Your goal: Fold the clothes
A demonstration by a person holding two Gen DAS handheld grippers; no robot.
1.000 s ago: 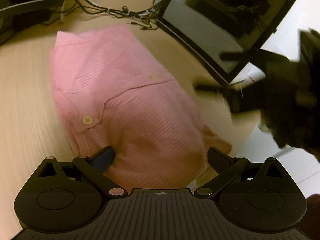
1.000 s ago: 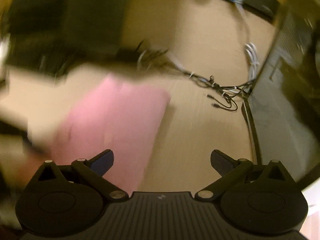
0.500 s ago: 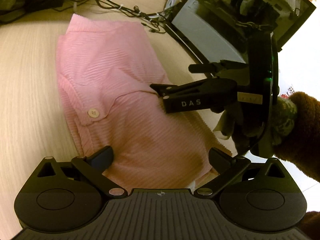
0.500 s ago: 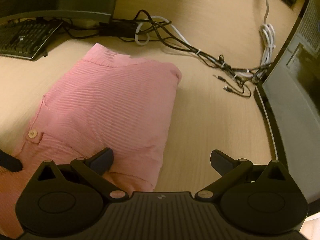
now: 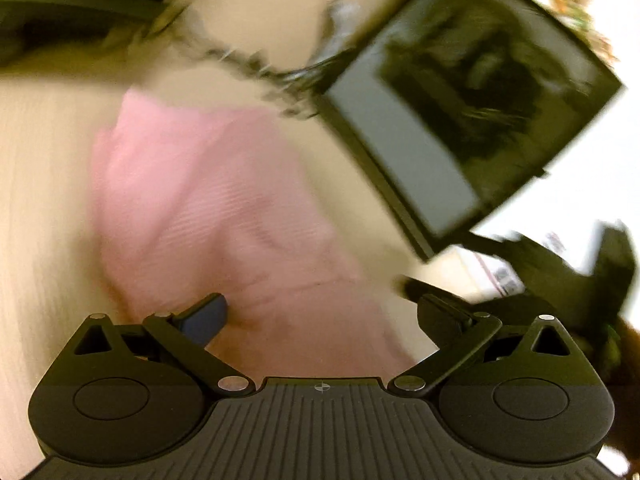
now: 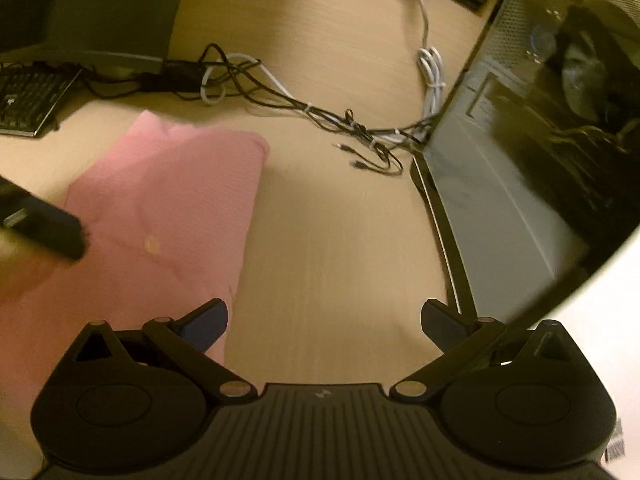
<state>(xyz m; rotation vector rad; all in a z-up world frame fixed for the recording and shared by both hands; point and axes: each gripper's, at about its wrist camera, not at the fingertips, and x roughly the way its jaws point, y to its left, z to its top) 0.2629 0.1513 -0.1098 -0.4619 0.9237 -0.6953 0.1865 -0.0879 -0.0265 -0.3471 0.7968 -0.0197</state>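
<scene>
pink shirt [image 6: 168,216] folded, flat on wooden worktop [image 6: 336,240]; one button faces up. cable tangle [image 6: 304,112] beyond shirt's far edge, dark computer case [image 6: 520,168] well to its right. left gripper [image 5: 322,316] over shirt's near end, jaws spread, empty; view blurred. right gripper [image 6: 324,320] over shirt's right edge, jaws spread, empty.

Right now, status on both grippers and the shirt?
Left gripper open, right gripper open, both empty. Pink shirt folded on desk. Cables beyond it, clear.
</scene>
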